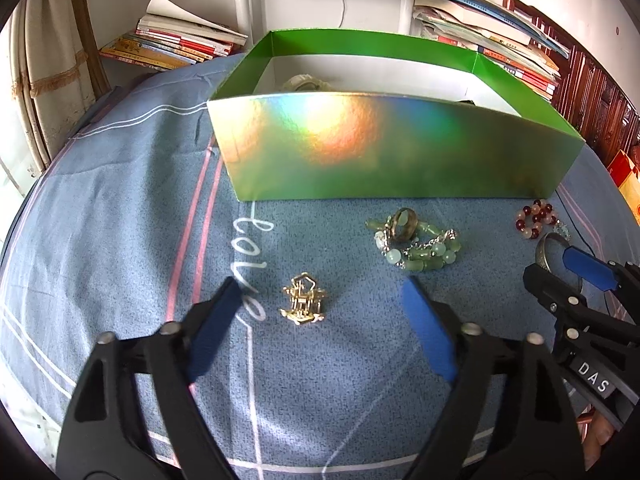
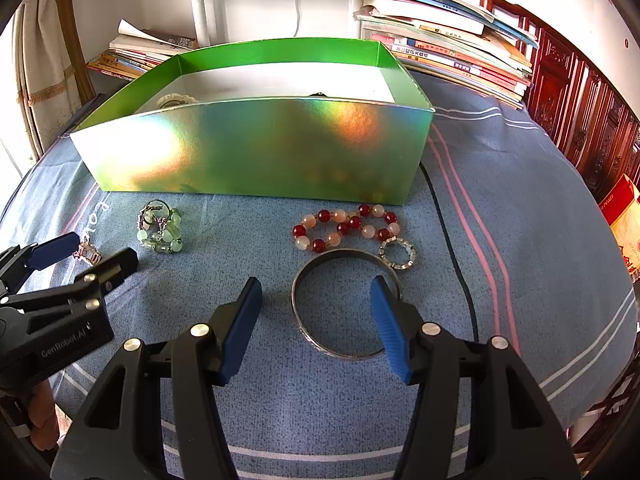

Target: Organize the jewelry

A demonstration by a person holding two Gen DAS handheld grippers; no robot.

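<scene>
Both jaws gape: left gripper (image 1: pixel 324 312) around a spiky gold clip (image 1: pixel 304 302), right gripper (image 2: pixel 316 312) straddling a smooth silver bangle (image 2: pixel 320 342).

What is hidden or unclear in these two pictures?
- Contents of the green box: both views, its front wall hides all but a pale item and a dark one.
- Silver bangle: left wrist view, mostly behind the right gripper.
- Gold hair clip: right wrist view, partly behind the left gripper.
- Whether either gripper touches its piece: unclear.

"DAS" on the right claw (image 1: pixel 560 276); "CenRobot.AI" on the left claw (image 2: pixel 86 252).
</scene>
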